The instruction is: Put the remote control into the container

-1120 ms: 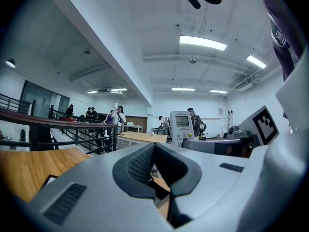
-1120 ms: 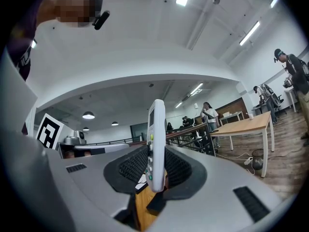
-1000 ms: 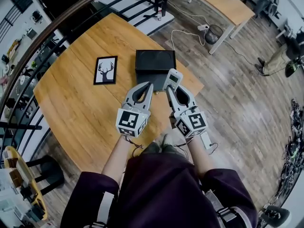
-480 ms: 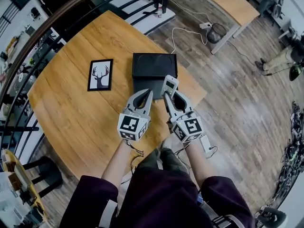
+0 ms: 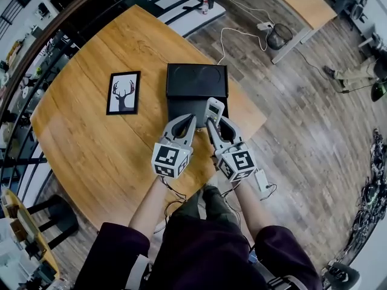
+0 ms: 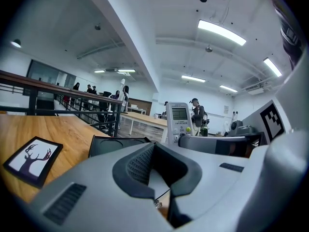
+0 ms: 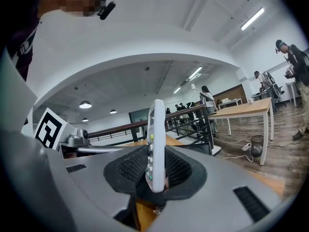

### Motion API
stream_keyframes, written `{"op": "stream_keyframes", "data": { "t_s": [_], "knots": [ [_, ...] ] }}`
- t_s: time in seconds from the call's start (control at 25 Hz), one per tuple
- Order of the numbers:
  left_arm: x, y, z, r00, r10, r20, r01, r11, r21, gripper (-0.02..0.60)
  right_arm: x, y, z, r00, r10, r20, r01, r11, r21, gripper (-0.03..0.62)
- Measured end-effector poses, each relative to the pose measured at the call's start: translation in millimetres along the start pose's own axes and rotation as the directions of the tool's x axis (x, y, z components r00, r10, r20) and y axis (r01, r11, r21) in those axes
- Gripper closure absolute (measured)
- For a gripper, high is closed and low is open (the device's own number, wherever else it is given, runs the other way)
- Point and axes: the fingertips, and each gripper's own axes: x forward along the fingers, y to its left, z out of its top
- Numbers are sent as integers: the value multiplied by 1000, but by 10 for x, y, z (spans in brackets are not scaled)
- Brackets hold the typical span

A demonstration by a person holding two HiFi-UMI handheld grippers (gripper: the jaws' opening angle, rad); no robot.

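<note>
A white remote control (image 5: 214, 110) with a small screen stands upright in my right gripper (image 5: 214, 123), which is shut on its lower part. In the right gripper view the remote (image 7: 156, 144) shows edge-on between the dark pads. It hangs over the front right edge of the black box-shaped container (image 5: 197, 81) on the wooden table (image 5: 91, 138). My left gripper (image 5: 188, 122) hovers just left of the right one, in front of the container, shut with nothing in it. From the left gripper view the remote (image 6: 179, 122) and the container (image 6: 118, 143) both lie ahead.
A framed deer picture (image 5: 122, 92) lies flat on the table left of the container. The table's right edge (image 5: 257, 122) is close to my right gripper. A dark railing (image 5: 42, 47) curves round the far side. A cable (image 5: 233, 38) and another table (image 5: 302, 2) are beyond.
Both grippers and the held remote have drifted slightly left relative to the container. The grip on the remote is the same; the left gripper's jaws have not changed.
</note>
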Motion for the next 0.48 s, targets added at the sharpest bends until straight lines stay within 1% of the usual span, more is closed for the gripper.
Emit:
{"op": "stream_keyframes", "data": {
  "t_s": [0.12,0.2,0.32,0.48],
  "knots": [
    [50,49,-57,1000,8,-7,-8,1000,-11,569,51,-22,0,1000,6,-17,-6,999,-44,476],
    [89,92,-89,1000,13,-11,-13,1000,-18,569,117,-60,-10,999,1,-45,-6,996,-94,476],
    [132,161,-128,1000,21,-15,-22,999,-31,569,251,-147,-84,991,-20,-130,-6,980,-197,476],
    [184,224,-202,999,28,-23,-29,999,-42,569,417,-249,-269,961,-50,-271,-49,937,-345,476]
  ]
}}
